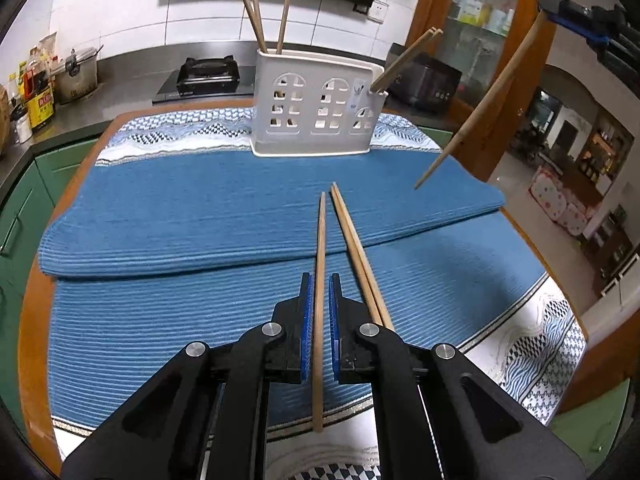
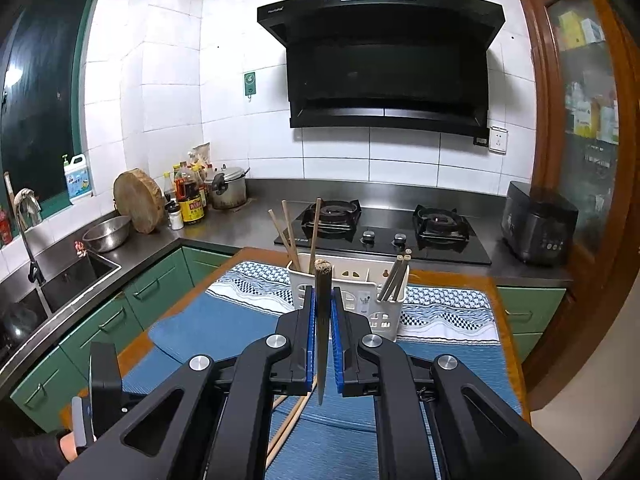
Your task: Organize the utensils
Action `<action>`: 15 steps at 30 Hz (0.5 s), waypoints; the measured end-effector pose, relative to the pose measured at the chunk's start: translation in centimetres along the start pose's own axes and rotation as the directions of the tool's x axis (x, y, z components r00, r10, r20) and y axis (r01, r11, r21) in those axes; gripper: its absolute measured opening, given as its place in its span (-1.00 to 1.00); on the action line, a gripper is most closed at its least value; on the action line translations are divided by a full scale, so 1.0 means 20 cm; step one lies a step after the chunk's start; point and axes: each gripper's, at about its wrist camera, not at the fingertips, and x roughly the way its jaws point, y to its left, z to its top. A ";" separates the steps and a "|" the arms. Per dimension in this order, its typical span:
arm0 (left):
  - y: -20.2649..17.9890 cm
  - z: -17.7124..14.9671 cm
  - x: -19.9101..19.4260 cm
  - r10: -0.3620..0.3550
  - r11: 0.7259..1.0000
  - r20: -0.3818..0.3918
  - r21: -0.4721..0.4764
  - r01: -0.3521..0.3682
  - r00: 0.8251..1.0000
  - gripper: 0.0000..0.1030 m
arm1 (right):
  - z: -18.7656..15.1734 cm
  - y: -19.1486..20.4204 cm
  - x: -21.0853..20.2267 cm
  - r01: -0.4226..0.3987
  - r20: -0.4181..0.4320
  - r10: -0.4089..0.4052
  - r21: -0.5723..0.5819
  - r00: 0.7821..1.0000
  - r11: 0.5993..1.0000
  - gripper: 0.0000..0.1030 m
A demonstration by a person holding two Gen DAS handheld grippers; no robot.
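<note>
The left gripper [image 1: 319,280] is clamped on one long wooden chopstick [image 1: 320,248], in front of the white plastic utensil holder with arched cut-outs [image 1: 320,114] at the far end of the blue ribbed cloth [image 1: 180,208]. A loose pair of wooden chopsticks [image 1: 356,252] lies on the cloth just beside it. The right gripper [image 2: 322,296] pinches another wooden chopstick [image 2: 322,320] nearly upright before the holder, which already has five chopsticks standing in it.

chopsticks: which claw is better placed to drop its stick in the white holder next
Right. The right claw holds its chopstick upright beside the holder; the left claw grips its chopstick flat, farther back.
</note>
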 end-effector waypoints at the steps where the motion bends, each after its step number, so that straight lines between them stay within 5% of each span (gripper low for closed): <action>1: 0.00 0.00 0.00 0.001 1.000 -0.002 -0.001 -0.001 1.000 -0.88 | 0.00 0.00 0.00 0.003 0.002 -0.003 -0.002 1.000 1.000 -0.86; 15: -0.04 -0.19 0.10 -0.020 1.000 -0.114 0.013 0.021 0.993 -0.80 | 0.01 0.00 -0.02 -0.012 0.011 0.012 0.002 1.000 1.000 -0.86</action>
